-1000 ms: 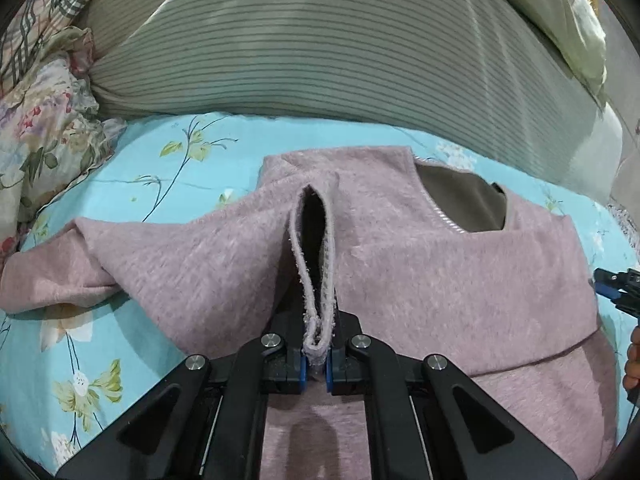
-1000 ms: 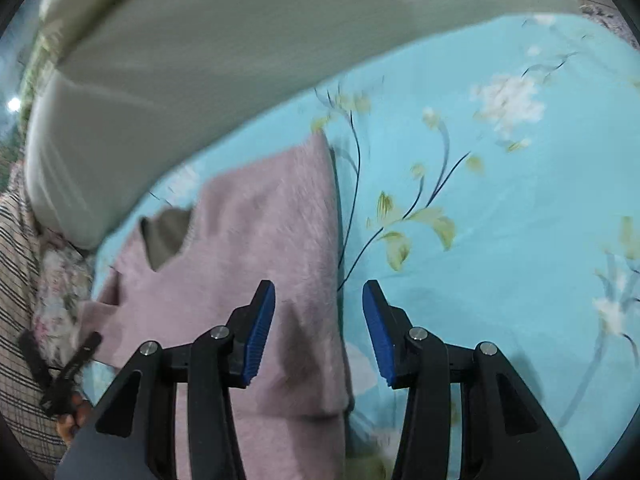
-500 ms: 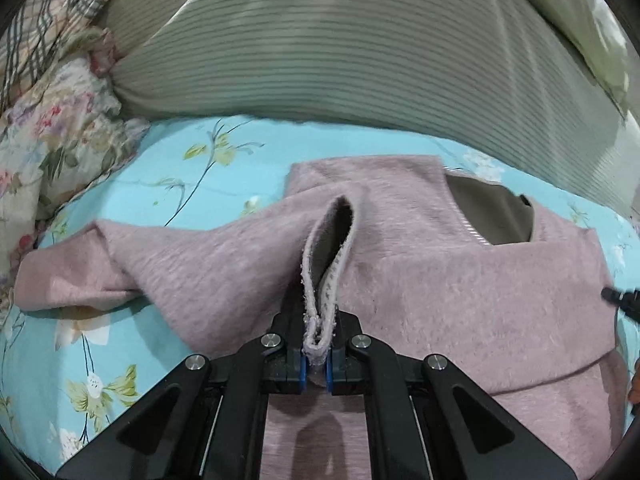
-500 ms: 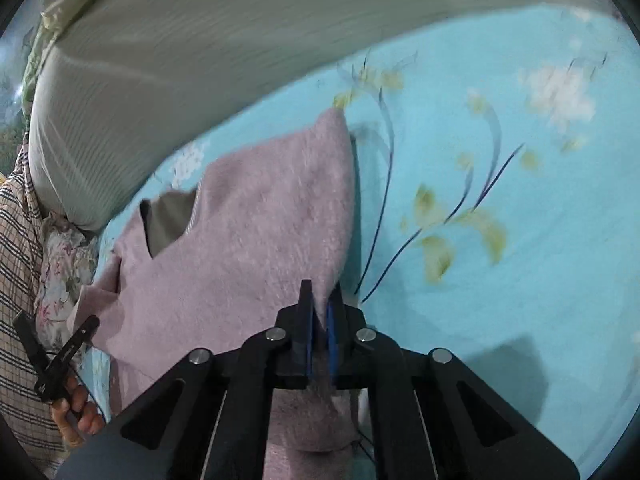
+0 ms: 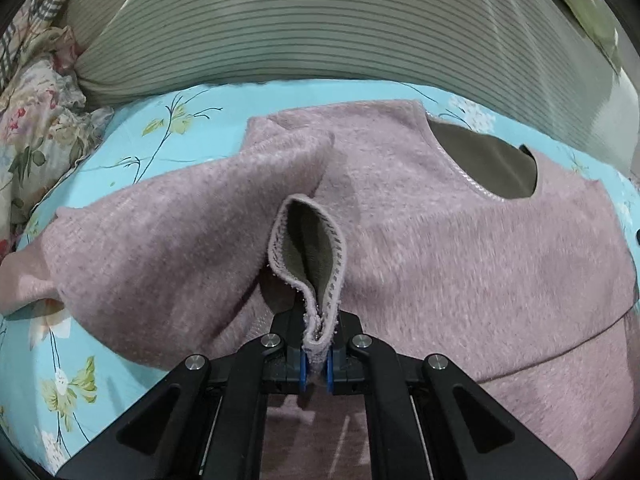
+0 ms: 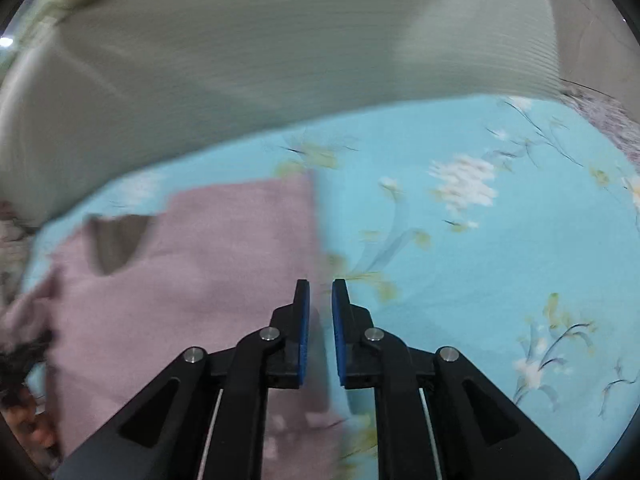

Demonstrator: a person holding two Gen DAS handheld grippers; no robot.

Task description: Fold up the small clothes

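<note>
My left tool (image 5: 316, 354) pinches the pink sweater's (image 5: 460, 248) cuff (image 5: 308, 256), folding the sleeve inward; my right tool (image 6: 320, 320), slightly parted, grips nothing. Next, lay the cuff flat.

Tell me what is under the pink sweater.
The pink sweater lies on a turquoise floral bedsheet, visible around its edges. Whatever sits directly beneath the fabric is covered.

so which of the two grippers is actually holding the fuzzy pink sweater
The left gripper: its jaws pinch a sleeve cuff of the fuzzy pink sweater. The right gripper has a narrow gap with nothing clamped.
</note>
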